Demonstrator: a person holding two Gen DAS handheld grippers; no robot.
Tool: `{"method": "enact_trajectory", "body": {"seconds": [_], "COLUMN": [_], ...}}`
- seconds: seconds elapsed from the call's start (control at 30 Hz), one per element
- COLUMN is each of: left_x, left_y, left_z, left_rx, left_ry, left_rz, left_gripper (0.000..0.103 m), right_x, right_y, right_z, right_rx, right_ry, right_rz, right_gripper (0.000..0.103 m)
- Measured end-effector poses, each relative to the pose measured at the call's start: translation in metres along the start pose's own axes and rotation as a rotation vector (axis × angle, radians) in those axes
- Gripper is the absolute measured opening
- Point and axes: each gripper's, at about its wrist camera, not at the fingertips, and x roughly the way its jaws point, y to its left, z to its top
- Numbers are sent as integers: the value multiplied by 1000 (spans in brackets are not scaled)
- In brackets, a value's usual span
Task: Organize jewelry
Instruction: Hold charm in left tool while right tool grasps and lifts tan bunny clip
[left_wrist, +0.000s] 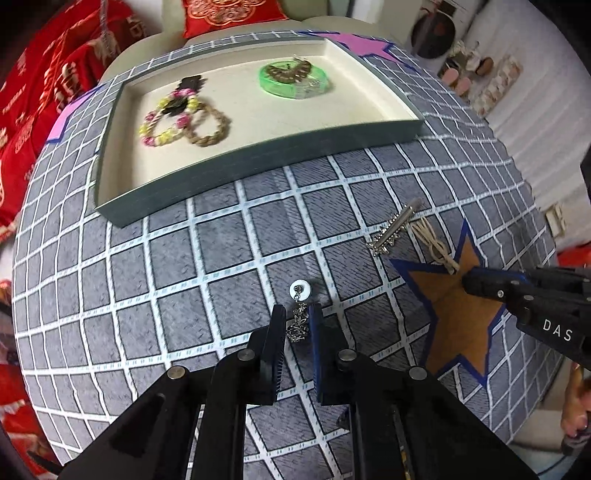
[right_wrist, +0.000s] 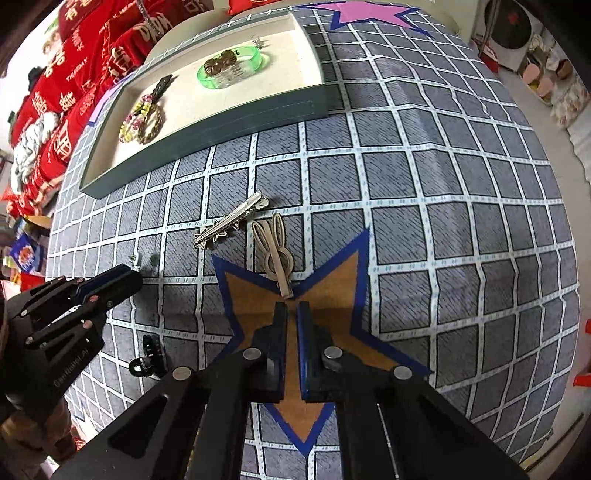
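A silver dangling earring (left_wrist: 300, 317) with a white round top lies on the checked cloth between the fingers of my left gripper (left_wrist: 297, 314), whose jaws stand a little apart around it. My right gripper (right_wrist: 292, 308) is shut and empty over an orange star patch (right_wrist: 295, 295), just short of a beige rabbit-shaped hair clip (right_wrist: 274, 251). A silver hair clip (right_wrist: 231, 219) lies beside it. The grey tray (left_wrist: 258, 155) holds beaded bracelets (left_wrist: 166, 122), a braided bracelet (left_wrist: 212, 127) and a green bangle (left_wrist: 293, 79).
A black claw clip (right_wrist: 149, 354) lies on the cloth near my left gripper's body (right_wrist: 66, 306). Red cushions (right_wrist: 74, 74) sit beyond the table's left edge. A pink star patch (right_wrist: 364, 13) lies behind the tray.
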Motion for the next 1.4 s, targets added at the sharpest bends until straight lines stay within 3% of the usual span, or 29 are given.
{"method": "enact_trajectory", "body": {"seconds": [0.33,0.4,0.47,0.5,0.73,0.8,0.83,0.87,1.17,1.4], "left_x": [-7,-7,-7,-8,-5,-6,-7,-7,-20,-42], "left_y": [13,14,14,13,10,10,11,11,19,32], "left_z": [-4,-4,-4,-3,-5,-5,-5,-5,-4,10], "left_rx": [-9,-9,-8,-8,-16,-19,-19,-19,-50,-84], "left_ry": [-6,-4,-5,-5,0,0,-1,-2,-23,-67], "left_rz": [11,9,10,11,11,11,10,10,9,19], "left_gripper": [21,21,21,21,21,21,21,21,21,21], "right_x": [1,1,3,1,11,15,17,17,-3,-37], "right_y": [13,14,16,15,25,33,37,40,9,0], "right_z": [8,8,10,10,18,18,18,18,10,22], "right_rx": [-64,-75,-80,-80,-117,-155,-188,-204,-37,7], "right_ry": [-4,-15,-19,-27,-22,-27,-23,-24,4,-50], "right_rz": [1,-4,-18,-20,-40,-80,-107,-123,36,106], "right_gripper": [7,15,47,48,47,36,19,9,9,9]}}
